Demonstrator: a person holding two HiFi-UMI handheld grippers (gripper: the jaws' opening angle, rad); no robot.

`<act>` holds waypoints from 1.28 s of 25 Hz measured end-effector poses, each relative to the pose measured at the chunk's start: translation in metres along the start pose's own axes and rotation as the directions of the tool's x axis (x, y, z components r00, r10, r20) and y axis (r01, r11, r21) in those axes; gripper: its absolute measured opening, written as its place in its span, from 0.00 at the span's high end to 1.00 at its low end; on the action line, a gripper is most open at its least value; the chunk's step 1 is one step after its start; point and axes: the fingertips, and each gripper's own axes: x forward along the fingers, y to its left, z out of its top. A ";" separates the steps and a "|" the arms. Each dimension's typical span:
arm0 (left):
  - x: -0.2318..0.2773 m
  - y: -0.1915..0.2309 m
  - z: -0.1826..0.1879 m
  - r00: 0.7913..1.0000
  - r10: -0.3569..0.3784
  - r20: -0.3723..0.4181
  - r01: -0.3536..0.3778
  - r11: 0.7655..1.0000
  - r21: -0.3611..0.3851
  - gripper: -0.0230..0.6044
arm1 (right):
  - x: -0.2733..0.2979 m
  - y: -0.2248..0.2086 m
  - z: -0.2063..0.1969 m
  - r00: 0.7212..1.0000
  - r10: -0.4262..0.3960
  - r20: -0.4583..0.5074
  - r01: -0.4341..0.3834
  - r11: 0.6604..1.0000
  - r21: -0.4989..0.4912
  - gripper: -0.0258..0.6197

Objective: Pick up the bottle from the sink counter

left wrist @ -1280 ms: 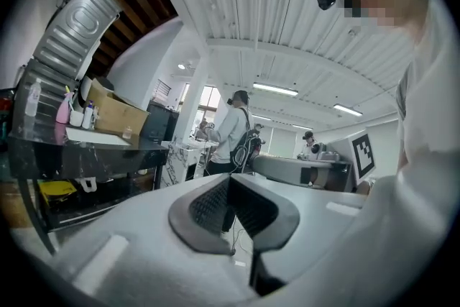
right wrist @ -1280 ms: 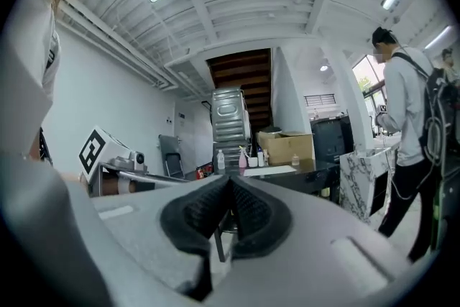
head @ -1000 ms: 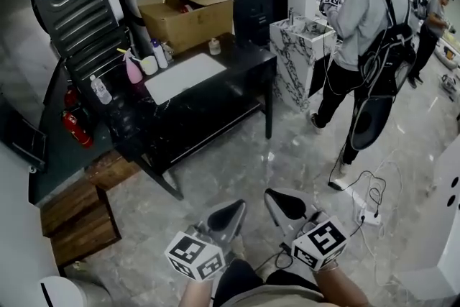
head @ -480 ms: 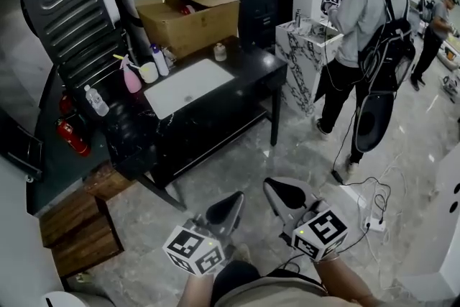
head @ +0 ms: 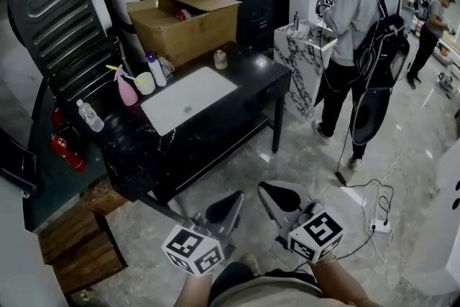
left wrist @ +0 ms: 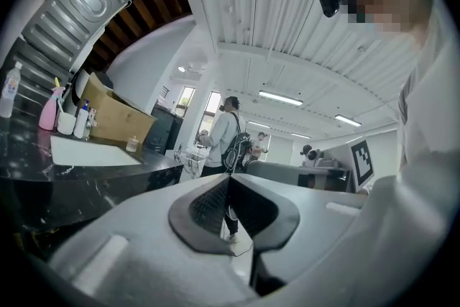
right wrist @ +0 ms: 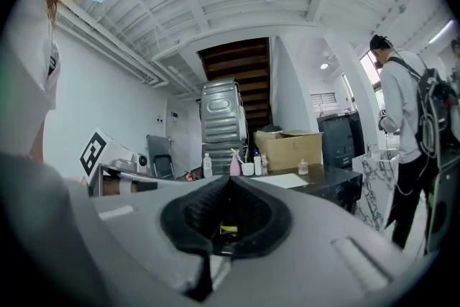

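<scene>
Gaping behind the white bottle (head: 154, 70), cardboard box (head: 192, 29) holds something red (head: 185, 14).

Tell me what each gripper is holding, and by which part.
Nothing is held. The left gripper and the right gripper both have their jaws shut together with nothing between them, short of the sink counter.

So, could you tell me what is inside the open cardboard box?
A red object shows in the cardboard box; its walls and flaps hide everything else.
</scene>
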 end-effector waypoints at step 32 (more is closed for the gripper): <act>0.087 0.113 0.018 0.999 -0.032 -0.017 0.030 0.994 -0.108 0.96 | 0.111 -0.097 -0.004 0.998 0.066 -0.002 -0.066 0.989 0.130 0.96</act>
